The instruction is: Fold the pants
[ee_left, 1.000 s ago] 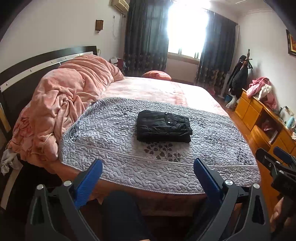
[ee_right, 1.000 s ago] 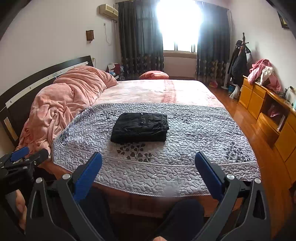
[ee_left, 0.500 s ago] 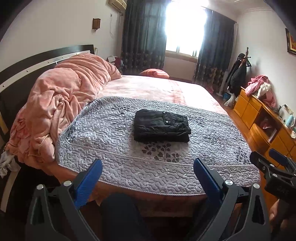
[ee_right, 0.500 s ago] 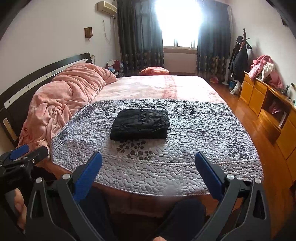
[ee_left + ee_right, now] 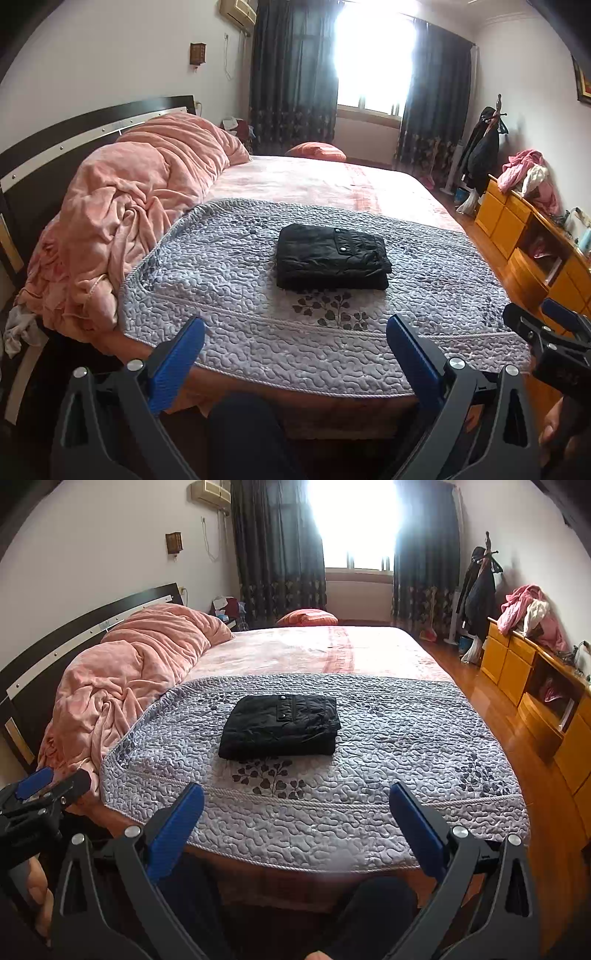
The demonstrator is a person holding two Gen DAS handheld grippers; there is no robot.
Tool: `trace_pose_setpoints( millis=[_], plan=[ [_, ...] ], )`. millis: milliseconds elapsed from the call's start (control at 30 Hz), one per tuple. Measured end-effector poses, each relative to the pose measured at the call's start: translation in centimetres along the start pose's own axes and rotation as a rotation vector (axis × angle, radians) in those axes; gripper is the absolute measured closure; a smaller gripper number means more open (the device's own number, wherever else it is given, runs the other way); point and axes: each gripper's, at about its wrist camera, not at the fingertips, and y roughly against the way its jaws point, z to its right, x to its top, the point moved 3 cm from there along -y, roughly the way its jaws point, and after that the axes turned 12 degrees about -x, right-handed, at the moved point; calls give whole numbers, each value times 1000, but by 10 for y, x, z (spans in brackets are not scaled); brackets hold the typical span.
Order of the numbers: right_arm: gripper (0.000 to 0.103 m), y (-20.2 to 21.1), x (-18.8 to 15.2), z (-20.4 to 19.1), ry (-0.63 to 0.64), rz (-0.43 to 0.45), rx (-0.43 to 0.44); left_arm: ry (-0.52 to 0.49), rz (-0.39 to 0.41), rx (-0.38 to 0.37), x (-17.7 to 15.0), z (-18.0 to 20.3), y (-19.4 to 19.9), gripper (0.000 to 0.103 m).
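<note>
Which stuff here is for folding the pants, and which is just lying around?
For the job:
black pants, folded
grey quilt under them
left gripper, right gripper

Just lying around:
pink blanket
orange pillow
pink clothes on the dresser

Both grippers, left gripper and right gripper, have black frames, blue finger pads, silver screws; the person's trousers look dark, perhaps navy.

Grey quilt — pink duvet beside it.
</note>
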Motion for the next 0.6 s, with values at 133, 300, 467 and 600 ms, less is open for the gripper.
trace_pose_setpoints(
  millis=[133, 300, 467, 600],
  plan=[
    [3, -5, 3, -1, -3, -4, 4, -6, 2, 21, 1, -2, -3, 4],
    [3, -11, 6, -2, -2, -7, 6, -3, -3, 29, 3, -3, -7, 4],
    [3, -16, 10, -2, -4, -10, 2, -2, -11, 28, 5, -4, -13, 4],
    [3, -22, 13, -3, -6, -15, 0, -6, -16, 27, 7, -6, -18, 4]
  ],
)
